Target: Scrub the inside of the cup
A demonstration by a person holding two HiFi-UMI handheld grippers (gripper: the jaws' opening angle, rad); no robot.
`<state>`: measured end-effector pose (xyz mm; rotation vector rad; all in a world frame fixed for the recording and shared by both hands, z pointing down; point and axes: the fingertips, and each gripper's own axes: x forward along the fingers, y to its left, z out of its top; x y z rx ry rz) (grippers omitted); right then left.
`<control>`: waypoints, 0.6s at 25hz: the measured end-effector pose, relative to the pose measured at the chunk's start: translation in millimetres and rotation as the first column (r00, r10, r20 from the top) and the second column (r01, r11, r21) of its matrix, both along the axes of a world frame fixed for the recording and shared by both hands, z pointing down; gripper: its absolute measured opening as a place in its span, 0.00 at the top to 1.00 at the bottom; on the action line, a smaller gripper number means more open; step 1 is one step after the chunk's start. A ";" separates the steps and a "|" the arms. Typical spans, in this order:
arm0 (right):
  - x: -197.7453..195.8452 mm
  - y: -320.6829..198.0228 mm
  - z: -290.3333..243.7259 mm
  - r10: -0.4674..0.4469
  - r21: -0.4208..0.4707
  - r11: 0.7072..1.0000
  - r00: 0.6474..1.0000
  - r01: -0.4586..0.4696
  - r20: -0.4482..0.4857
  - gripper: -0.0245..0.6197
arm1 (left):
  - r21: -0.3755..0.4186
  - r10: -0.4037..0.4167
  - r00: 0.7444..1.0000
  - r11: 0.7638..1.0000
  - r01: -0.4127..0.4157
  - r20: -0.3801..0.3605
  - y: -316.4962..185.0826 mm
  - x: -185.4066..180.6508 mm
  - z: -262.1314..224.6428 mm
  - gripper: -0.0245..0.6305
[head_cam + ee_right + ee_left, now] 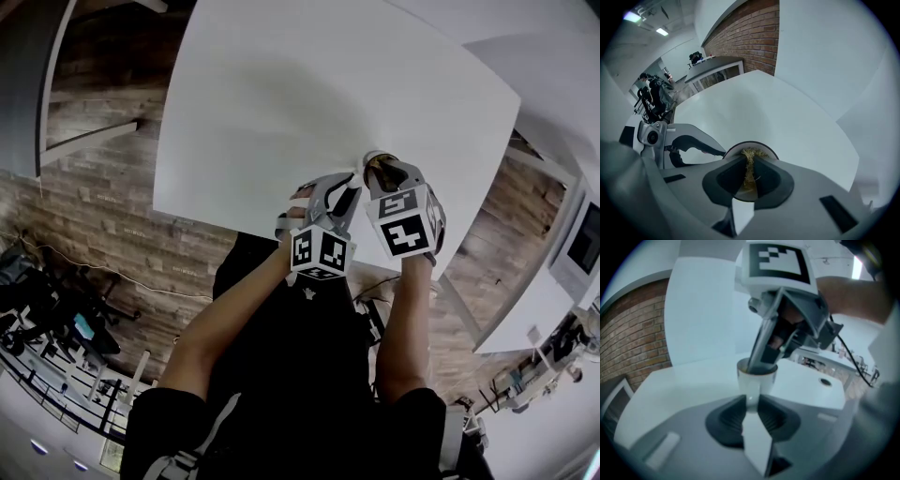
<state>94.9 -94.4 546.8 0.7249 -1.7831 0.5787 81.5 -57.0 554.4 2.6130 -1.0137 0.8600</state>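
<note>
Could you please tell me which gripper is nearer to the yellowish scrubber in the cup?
Right. The right gripper is shut on the scrubber and points down into the cup with it. The left gripper grips the cup from the side, outside the rim.

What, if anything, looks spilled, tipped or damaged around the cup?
Nothing stands out. The cup stands upright in the left tongs, the right tongs hold a straw-coloured scrubber inside it, and the white table shows no spill.

Right gripper [749, 165] steeply down, jaws together
</note>
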 end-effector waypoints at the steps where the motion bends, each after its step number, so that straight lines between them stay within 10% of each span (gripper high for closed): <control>1: 0.1 1.2 -0.8 -0.008 -0.007 1.000 1.000 0.008 -0.009 0.90 | -0.002 -0.003 1.000 1.000 0.003 0.000 0.4 -0.2 -0.1 0.85; 15: 14.4 8.1 -2.3 -0.028 -0.045 0.999 0.998 0.026 -0.062 0.90 | -0.001 0.002 1.000 1.000 -0.002 0.010 4.1 6.3 1.9 0.85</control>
